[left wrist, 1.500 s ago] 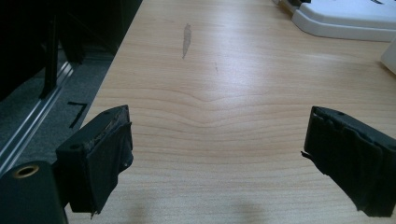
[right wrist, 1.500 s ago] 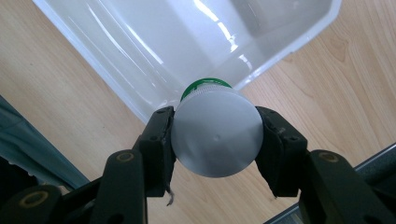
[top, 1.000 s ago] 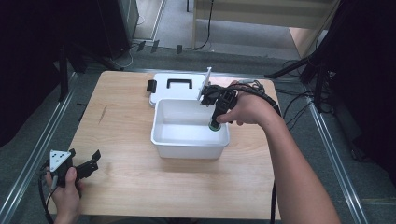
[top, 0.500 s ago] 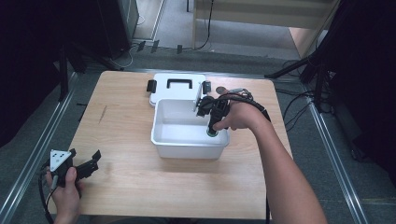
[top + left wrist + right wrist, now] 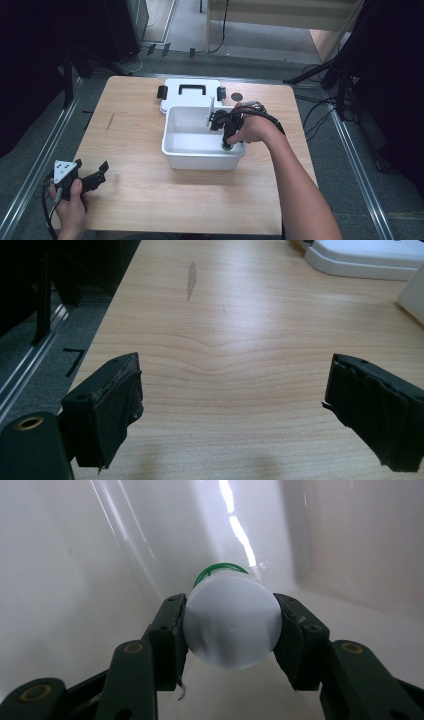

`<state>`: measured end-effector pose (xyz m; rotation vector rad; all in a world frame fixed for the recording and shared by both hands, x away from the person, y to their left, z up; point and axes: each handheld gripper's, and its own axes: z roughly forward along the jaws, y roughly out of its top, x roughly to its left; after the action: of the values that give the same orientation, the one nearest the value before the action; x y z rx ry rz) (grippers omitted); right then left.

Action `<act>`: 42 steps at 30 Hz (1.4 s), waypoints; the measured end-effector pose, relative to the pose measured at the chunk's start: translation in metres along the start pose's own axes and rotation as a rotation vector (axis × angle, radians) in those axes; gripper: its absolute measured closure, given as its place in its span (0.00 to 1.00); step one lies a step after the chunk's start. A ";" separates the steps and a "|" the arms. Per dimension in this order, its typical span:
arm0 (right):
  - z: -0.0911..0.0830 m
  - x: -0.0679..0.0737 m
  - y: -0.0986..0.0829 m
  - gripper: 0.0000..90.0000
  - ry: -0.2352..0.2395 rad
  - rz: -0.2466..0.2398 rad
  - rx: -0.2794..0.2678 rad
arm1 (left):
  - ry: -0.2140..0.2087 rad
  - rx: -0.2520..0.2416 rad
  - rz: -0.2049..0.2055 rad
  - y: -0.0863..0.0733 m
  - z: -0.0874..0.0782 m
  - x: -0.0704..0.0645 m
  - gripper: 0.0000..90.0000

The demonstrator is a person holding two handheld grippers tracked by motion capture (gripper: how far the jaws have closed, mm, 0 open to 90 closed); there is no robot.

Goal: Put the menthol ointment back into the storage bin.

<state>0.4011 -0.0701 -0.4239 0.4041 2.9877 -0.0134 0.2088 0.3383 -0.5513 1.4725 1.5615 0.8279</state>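
Landmark: the white bin [image 5: 200,159] on the wooden table [image 5: 140,200]; every place below is given from it.
Bottle: a small white bottle [image 5: 231,627] with a green cap [image 5: 220,571] sits inside the bin, toward its right end and low near the floor. It lies between the right gripper's jaws, base toward the camera, cap pointing away.
Right gripper: the right gripper [image 5: 226,131] reaches down into the bin from its right rim, carried by the right hand [image 5: 252,131]. Its jaws are clamped on the bottle's body, one pad on each side, just behind the base.
Left gripper: the left gripper [image 5: 82,179] rests well to the bin's near left, by the table's corner, held by the left hand [image 5: 70,202]. Its jaws stand wide apart with nothing between them, bare wood under them.
Lid: the bin's lid [image 5: 190,94] lies flat just behind the bin, handle up.
Handling: the bottle looks like light, stiff plastic, smooth and round, so it may twist or slide in the pads. The straight body is the sound place to hold; the cap is narrower and ridged.
Risk: the bin's glossy walls stand close round the bottle, so a knock against them could roll it out of the grip.
Contents: I cannot tell whether the bottle is full.
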 end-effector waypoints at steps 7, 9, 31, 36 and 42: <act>0.009 0.001 0.003 0.57 -0.016 0.001 0.031 | -0.001 0.002 -0.002 0.000 0.000 0.000 0.10; 0.011 0.002 0.004 0.57 -0.021 -0.007 0.047 | -0.001 0.002 -0.002 0.000 0.000 0.000 0.10; 0.028 0.004 0.012 0.56 -0.042 -0.028 0.147 | -0.010 0.002 -0.003 0.000 0.001 0.001 0.10; 0.029 0.005 0.012 0.56 -0.049 -0.034 0.158 | -0.012 0.001 -0.003 0.000 0.000 0.000 0.10; 0.029 0.006 0.012 0.56 -0.054 -0.035 0.159 | -0.012 0.002 -0.001 0.000 0.000 0.000 0.10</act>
<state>0.4026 -0.0575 -0.4533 0.3612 2.9494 -0.2627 0.2091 0.3383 -0.5514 1.4753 1.5545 0.8151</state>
